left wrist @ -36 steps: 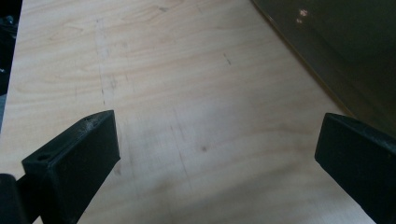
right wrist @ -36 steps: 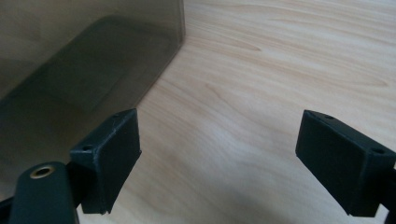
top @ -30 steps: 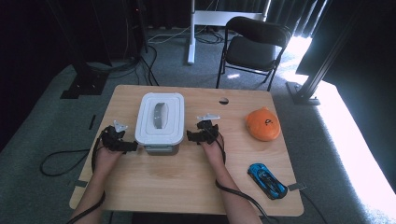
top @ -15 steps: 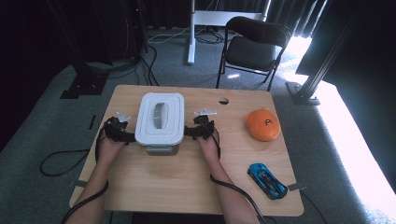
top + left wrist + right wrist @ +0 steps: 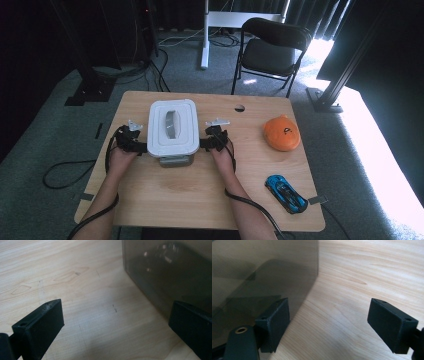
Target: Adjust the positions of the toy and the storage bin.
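Since the earlier frames both claws had closed in on the lidded container [image 5: 173, 131], which stood near the middle of the desk [image 5: 165, 195], toward its far edge. The left claw [image 5: 141, 148] sat against its left wall and the right claw [image 5: 204, 145] against its right wall. Each claw's jaws were spread wide, gripping nothing, one jaw against the smoky wall. An orange toy [image 5: 281, 132] near the right edge carried a black mark, too small to read.

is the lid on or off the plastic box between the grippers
On. In the high view the white lid sits flat over the box, covering its whole top, handle up.
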Available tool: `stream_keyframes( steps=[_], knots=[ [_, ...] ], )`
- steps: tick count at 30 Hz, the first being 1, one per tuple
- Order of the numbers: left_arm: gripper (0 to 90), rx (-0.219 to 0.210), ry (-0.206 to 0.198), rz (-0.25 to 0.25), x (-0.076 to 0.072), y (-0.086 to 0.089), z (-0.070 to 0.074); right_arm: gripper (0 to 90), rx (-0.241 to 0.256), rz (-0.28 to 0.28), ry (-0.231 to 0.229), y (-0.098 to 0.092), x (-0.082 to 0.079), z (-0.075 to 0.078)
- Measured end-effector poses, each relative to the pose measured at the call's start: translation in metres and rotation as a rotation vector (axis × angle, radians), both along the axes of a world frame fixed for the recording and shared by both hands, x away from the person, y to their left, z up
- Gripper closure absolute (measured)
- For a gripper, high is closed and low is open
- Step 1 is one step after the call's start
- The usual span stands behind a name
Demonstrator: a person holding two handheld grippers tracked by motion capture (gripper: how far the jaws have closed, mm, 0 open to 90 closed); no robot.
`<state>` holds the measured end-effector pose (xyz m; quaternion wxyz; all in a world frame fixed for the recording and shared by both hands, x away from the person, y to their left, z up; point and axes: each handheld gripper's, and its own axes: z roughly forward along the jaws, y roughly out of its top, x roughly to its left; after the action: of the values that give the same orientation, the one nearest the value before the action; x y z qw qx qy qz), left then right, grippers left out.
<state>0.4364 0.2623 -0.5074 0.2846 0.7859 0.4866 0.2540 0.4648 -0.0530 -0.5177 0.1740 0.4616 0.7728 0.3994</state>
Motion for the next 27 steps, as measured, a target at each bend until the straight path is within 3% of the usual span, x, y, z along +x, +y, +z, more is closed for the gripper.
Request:
stream_keyframes(
  steps=[6,10,11,12,27],
  knots=[
    [0.4,0.020,-0.002,-0.006,-0.003,-0.005,0.000,21.2,0.017,0.016,0.007,-0.004,-0.003,0.003],
    [0.4,0.012,0.001,-0.007,-0.004,-0.009,-0.001,22.9,0.034,0.022,0.009,-0.008,-0.005,0.003],
    [1.0,0.005,0.001,-0.006,-0.004,-0.009,-0.001,23.3,0.042,0.026,0.022,-0.010,-0.005,0.003],
    [1.1,0.003,0.001,-0.006,-0.004,-0.010,-0.001,24.5,0.070,0.046,0.070,-0.014,-0.004,0.003],
    [1.2,0.030,0.003,-0.036,-0.002,-0.032,0.001,26.6,0.015,0.052,0.040,-0.030,-0.013,0.004]
  ],
)
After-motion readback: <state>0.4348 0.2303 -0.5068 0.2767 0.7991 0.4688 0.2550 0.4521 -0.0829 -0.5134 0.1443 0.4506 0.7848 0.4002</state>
